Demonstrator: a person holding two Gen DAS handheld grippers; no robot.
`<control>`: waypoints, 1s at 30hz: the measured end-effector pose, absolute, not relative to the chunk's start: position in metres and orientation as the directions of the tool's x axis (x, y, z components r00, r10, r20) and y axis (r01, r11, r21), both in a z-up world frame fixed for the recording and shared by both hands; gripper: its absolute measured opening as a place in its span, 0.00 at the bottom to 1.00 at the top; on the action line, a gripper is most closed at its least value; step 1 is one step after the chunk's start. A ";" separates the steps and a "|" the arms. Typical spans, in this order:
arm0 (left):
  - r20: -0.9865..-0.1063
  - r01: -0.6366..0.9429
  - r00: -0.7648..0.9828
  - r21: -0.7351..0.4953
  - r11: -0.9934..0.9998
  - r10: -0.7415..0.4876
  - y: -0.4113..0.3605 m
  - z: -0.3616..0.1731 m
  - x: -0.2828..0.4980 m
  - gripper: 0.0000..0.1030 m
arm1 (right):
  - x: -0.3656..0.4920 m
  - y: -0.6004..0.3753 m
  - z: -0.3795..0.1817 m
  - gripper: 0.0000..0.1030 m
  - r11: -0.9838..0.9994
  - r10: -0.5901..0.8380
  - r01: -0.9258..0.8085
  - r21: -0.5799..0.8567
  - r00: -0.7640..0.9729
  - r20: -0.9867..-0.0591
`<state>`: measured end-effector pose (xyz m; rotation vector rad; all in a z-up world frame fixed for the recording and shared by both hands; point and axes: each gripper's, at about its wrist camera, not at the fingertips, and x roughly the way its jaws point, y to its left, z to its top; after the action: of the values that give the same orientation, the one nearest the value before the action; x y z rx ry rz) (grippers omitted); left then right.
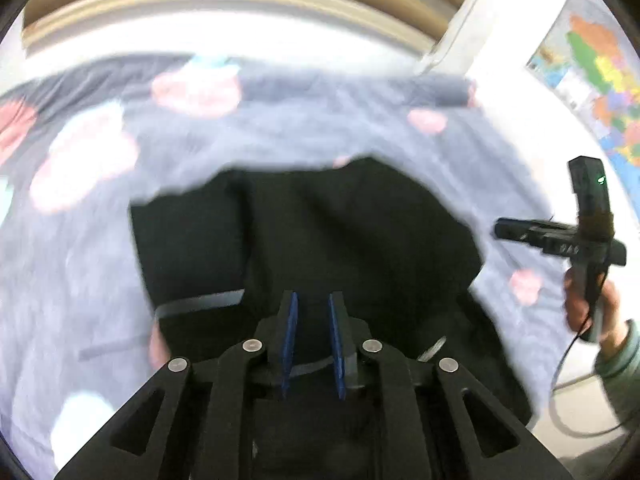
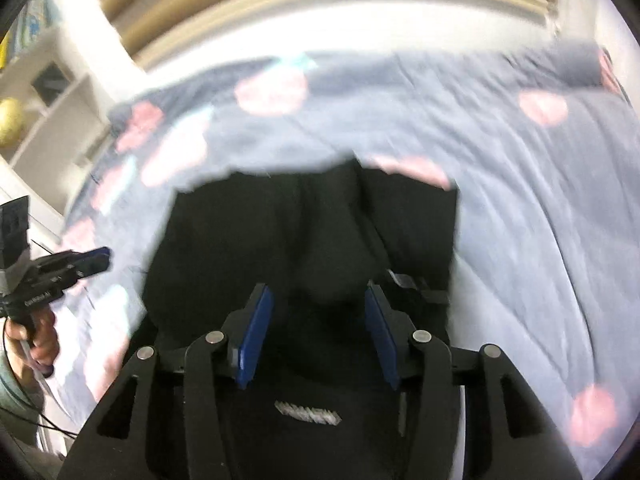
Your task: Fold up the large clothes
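Blur and cut-offs in both views

The bedspread (image 1: pixel 280 128) and its pink patches smear into soft blots. The black garment (image 1: pixel 312 232) runs under each claw and off the near edge, its shape unreadable. Grey lettering (image 2: pixel 308 412) on it is too blurred to read; the wall map (image 1: pixel 600 80) is cut at right.

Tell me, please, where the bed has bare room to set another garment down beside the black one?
Bare quilt lies right of the black garment, out to the bed's edge, and beyond its far hem toward the headboard. The left side is tighter, with the left tool over it.
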<state>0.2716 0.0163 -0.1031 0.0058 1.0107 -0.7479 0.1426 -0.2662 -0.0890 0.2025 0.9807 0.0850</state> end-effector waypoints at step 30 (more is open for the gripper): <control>-0.767 0.439 0.025 -0.568 0.696 -0.641 -0.021 -0.220 0.273 0.30 | 0.127 -0.261 -0.197 0.54 0.926 0.260 0.149 0.348 0.417 -0.871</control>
<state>0.2727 -0.0211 -0.2196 -0.1911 1.2991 -0.8432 0.1271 -0.2612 -0.1967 0.4040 1.1477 0.0725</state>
